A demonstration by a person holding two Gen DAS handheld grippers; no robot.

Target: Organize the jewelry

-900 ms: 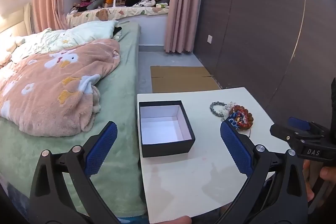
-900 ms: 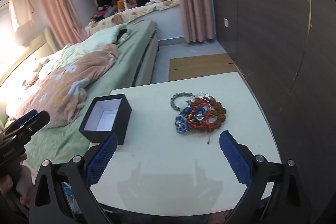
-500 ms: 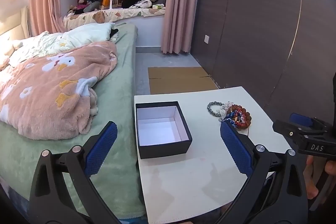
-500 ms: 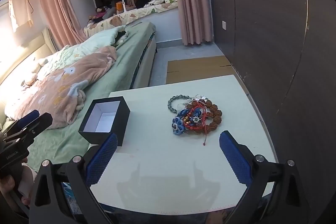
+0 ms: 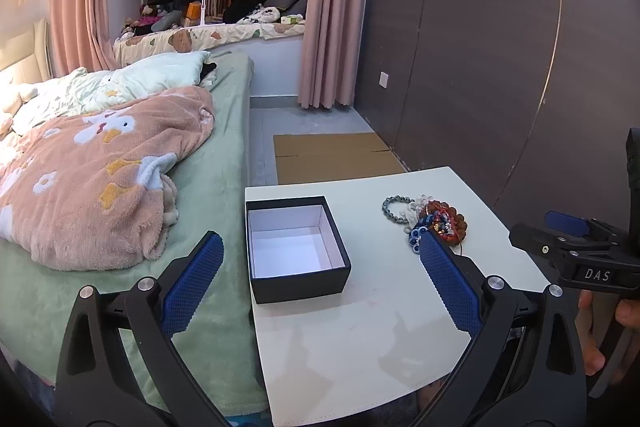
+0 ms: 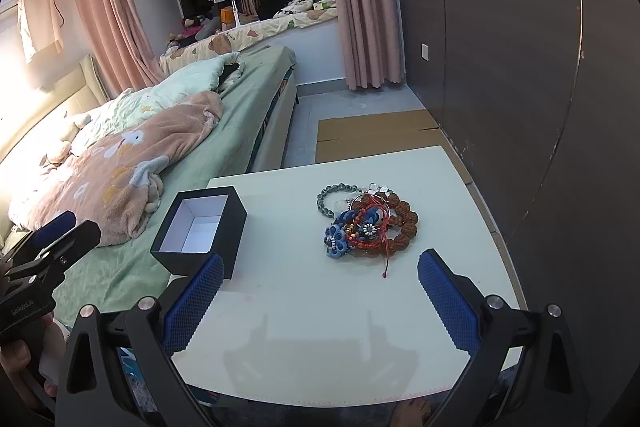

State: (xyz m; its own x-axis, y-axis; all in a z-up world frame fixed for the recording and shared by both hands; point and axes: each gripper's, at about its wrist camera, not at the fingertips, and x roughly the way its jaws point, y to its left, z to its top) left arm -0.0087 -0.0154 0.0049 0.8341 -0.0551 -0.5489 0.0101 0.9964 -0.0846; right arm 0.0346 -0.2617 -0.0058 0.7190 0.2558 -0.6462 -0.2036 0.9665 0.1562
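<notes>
A pile of beaded bracelets [image 6: 366,225], grey-green, blue, red and brown, lies on the white table [image 6: 328,311] at the right. It also shows in the left wrist view [image 5: 430,223]. An open black box [image 5: 294,247] with a white inside stands empty at the table's left; it shows in the right wrist view too [image 6: 200,227]. My left gripper [image 5: 318,285] is open and empty, held near the table's front edge before the box. My right gripper [image 6: 318,303] is open and empty, above the table's front edge, short of the bracelets.
A bed [image 5: 224,155] with a pink blanket [image 5: 100,167] lies against the table's left side. A dark panelled wall [image 6: 520,67] runs along the right. Flat cardboard [image 5: 336,155] lies on the floor beyond the table.
Both grippers have drawn back and risen a little, so the table, box and bracelets sit slightly farther off. Both stay open and empty.
</notes>
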